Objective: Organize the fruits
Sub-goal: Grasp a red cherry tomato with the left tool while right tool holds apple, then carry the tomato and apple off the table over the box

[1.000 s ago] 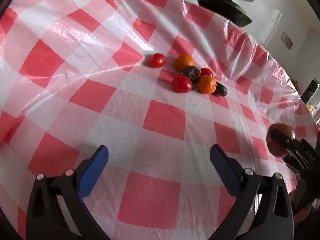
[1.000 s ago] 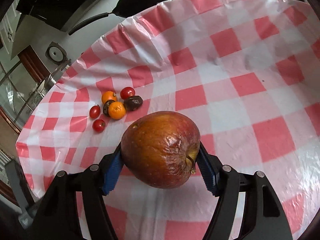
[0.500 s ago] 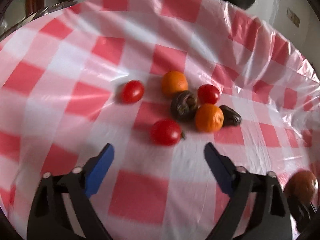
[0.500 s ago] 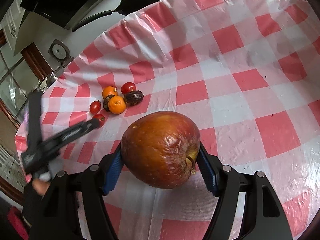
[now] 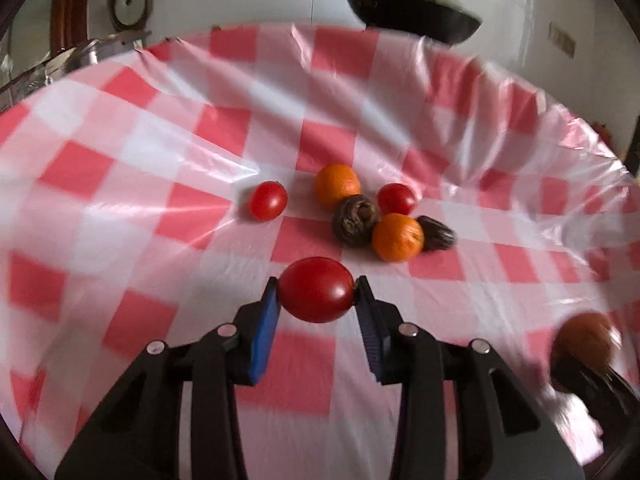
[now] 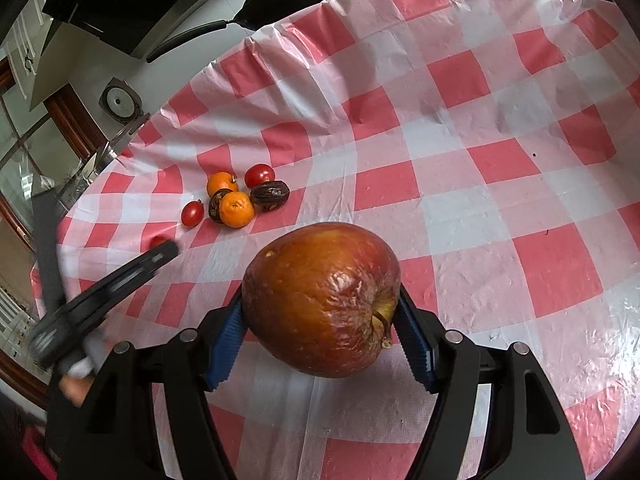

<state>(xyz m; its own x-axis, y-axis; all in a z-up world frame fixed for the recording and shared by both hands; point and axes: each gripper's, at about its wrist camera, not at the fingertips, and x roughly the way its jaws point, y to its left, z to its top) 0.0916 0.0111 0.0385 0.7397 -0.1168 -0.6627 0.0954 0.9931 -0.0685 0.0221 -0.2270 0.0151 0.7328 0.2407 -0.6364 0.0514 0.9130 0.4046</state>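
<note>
Left tool (image 5: 316, 294): blue pads pressed on both ends of a red tomato (image 5: 316, 289); jaws just closed in from wide apart, nothing between them a second ago.
Tomato axis: long axis level, running pad to pad, left to right in the left wrist view.
Tomato place: in the left tool's grip just on the near side of the fruit pile; contact with the cloth not clear.
Right tool (image 6: 322, 332): about half open, blue pads clamped on the sides of a wrinkled brown-red apple (image 6: 322, 300), same grip as a second ago.
Apple axis: stem end turned to the right pad, stem (image 6: 382, 320) pointing right and slightly down; core axis roughly level.
Apple place: held clear above the checked cloth.
Writing: none readable anywhere.
Pile on worktop (image 6: 460, 152): two oranges (image 5: 336, 186) (image 5: 398, 237), two dark wrinkled dates (image 5: 356, 220) (image 5: 436, 234), one tomato (image 5: 396, 199), bunched and mostly touching; another tomato (image 5: 268, 201) apart to the left.
Change: left wrist view much nearer the pile than a second ago; pile itself unmoved.
Cloth: red and white plastic checks, creased at the rim.
Beyond the worktop: black frying pan (image 5: 416, 16) against a white wall.
</note>
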